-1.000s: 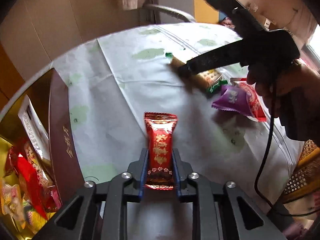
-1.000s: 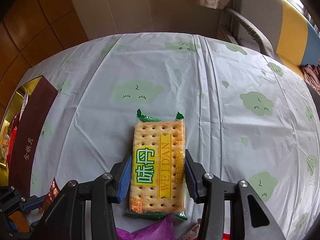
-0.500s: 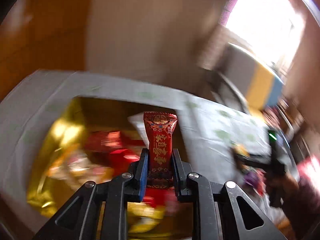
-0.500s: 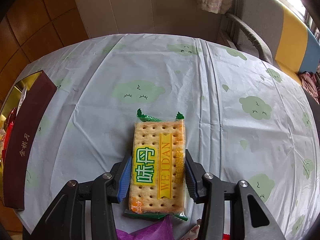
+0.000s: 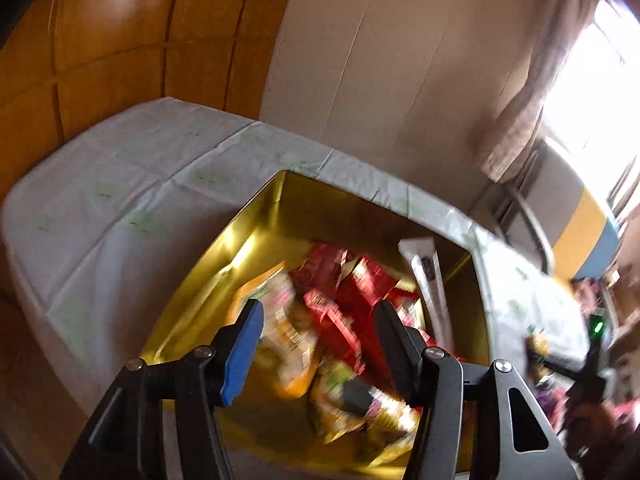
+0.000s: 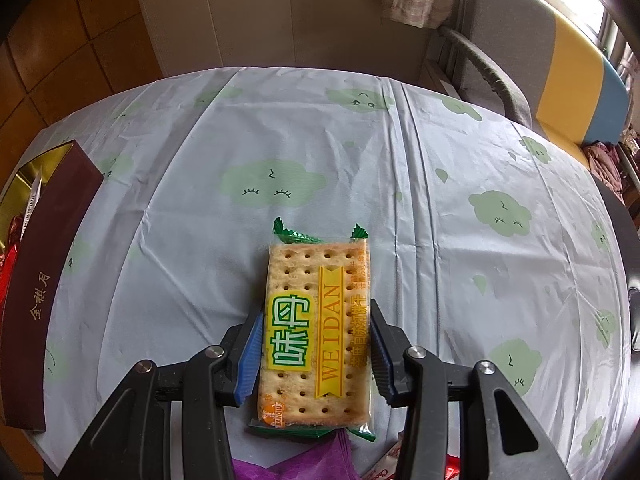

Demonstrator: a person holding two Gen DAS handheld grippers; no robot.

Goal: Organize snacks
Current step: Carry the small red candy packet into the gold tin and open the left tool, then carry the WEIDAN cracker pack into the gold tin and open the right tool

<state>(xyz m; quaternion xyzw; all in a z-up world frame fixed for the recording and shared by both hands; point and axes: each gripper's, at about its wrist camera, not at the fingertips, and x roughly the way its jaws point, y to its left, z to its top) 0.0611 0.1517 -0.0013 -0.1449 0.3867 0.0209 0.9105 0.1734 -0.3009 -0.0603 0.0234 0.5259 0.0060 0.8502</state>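
My left gripper (image 5: 318, 314) is open and empty above the gold-lined box (image 5: 256, 240), which holds several red and yellow snack packs (image 5: 340, 296). The view is blurred. My right gripper (image 6: 318, 326) is shut on a cracker pack (image 6: 318, 332) with green ends, which lies flat on the tablecloth. The box's dark red wall (image 6: 44, 280) shows at the left of the right wrist view.
A cloud-print tablecloth (image 6: 460, 184) covers the table. A purple packet (image 6: 316, 464) and a red-and-white packet (image 6: 394, 468) lie at the near edge under my right gripper. A chair (image 6: 520, 52) stands beyond the table's far right. The other gripper's handle (image 5: 592, 368) shows far right.
My left gripper swung over the box and opened; the red candy pack it held is gone from its jaws. My right gripper stayed shut on the cracker pack.
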